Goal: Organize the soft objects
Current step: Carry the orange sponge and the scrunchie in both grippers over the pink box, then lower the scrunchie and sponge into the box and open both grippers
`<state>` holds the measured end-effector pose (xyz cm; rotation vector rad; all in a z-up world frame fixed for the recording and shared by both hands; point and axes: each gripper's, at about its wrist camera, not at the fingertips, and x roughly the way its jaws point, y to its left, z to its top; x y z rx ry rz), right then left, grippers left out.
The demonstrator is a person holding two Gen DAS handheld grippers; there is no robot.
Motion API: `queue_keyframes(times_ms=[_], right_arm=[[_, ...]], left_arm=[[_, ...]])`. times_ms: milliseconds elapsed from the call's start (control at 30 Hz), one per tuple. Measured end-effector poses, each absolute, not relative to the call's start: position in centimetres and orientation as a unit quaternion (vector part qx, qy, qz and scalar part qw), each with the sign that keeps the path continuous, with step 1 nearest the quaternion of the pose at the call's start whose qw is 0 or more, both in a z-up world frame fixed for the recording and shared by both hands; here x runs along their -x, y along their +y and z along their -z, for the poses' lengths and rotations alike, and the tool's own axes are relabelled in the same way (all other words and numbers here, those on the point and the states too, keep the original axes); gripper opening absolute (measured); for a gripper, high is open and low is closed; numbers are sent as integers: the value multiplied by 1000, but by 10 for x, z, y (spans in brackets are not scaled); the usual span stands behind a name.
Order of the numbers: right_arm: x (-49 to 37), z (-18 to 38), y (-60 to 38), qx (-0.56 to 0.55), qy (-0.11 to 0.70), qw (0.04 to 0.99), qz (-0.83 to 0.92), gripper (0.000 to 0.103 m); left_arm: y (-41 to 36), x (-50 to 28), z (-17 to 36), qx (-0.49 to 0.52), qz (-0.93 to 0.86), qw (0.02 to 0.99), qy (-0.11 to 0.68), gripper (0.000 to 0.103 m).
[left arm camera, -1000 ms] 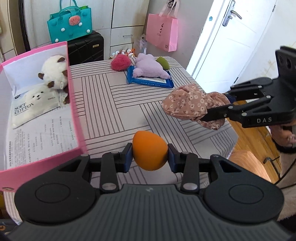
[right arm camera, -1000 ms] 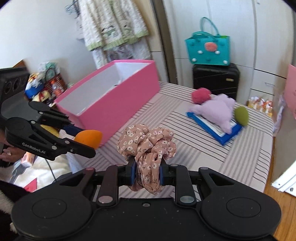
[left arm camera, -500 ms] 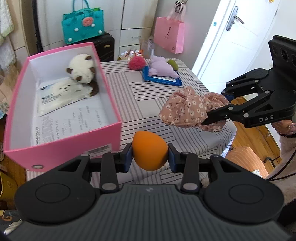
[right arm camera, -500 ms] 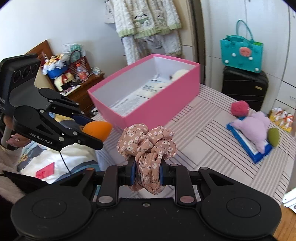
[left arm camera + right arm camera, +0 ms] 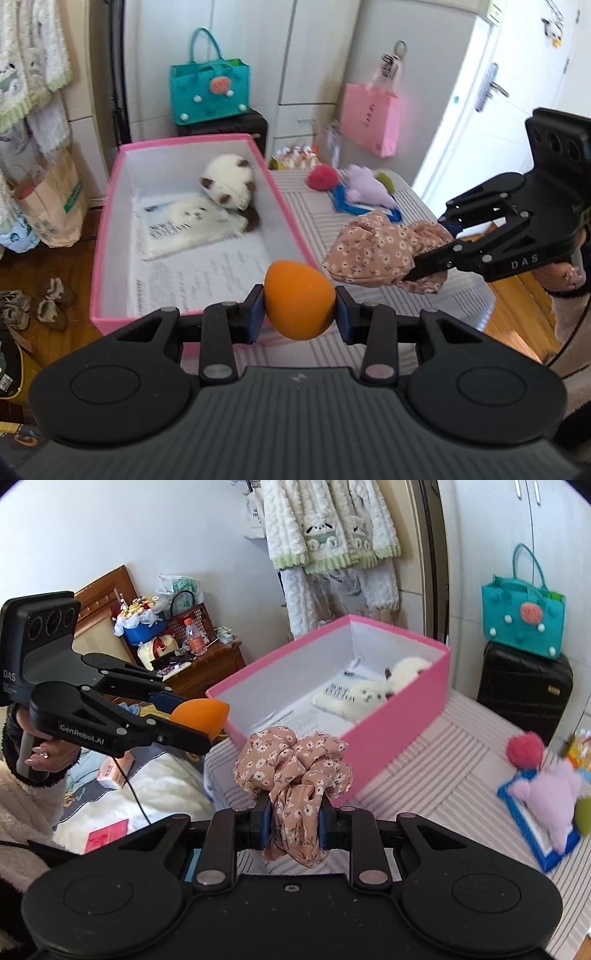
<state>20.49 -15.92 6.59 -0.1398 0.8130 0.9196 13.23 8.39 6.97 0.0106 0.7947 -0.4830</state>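
Left wrist view. Left gripper (image 5: 300, 309) clamped on an orange sponge (image 5: 299, 300); both blue pads press its sides, tip pointing up. The sponge hangs just short of the near end of the pink box (image 5: 101, 236), over its lower rim. In the box: a white-and-brown plush (image 5: 229, 181) at the far end, a flat white pack (image 5: 188, 227) beside it, printed paper lining the floor. Right gripper (image 5: 424, 264) comes in from the right, holding a floral scrunchie (image 5: 380, 247) above the striped table (image 5: 436, 295), just right of the box's long wall. Far end of the table: a red pompom (image 5: 323, 177), a purple plush (image 5: 364, 186) on a blue pad, a green sponge (image 5: 384, 180), all outside the box.

Right wrist view. Right gripper (image 5: 294, 821) nearly closed, scrunchie (image 5: 291, 771) bunched between the pads, most of it flopping above them. Box (image 5: 399, 720) ahead, its near wall just beyond the scrunchie. Left gripper (image 5: 192, 722) at left, sponge (image 5: 201, 712) tip close to the box's near corner, not over the opening from this angle.

Step, as I judge it: both items in carry toward the box, drop not yet made. Next: bring each load over the open floor, clear of the rim, then open the jaws. The scrunchie may cling to a pad; the sponge may roll.
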Motion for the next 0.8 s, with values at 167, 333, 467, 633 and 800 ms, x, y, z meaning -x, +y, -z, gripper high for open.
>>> queue_keyframes(times_ms=[167, 333, 467, 633, 800], right_arm=[[-223, -73, -138, 96, 348, 828, -430, 27], [-251, -76, -107, 136, 312, 840, -422, 27], [-284, -68, -74, 193, 311, 834, -414, 27], [-331, -45, -42, 253, 344, 801, -418, 27], [-342, -26, -22, 318, 365, 757, -438, 27]], left_arm=[[96, -154, -70, -12, 206, 902, 378, 38], [98, -188, -62, -36, 187, 904, 384, 38], [97, -222, -49, -57, 180, 894, 407, 38], [94, -256, -26, -106, 146, 890, 419, 38], [102, -286, -10, -89, 144, 860, 482, 38]])
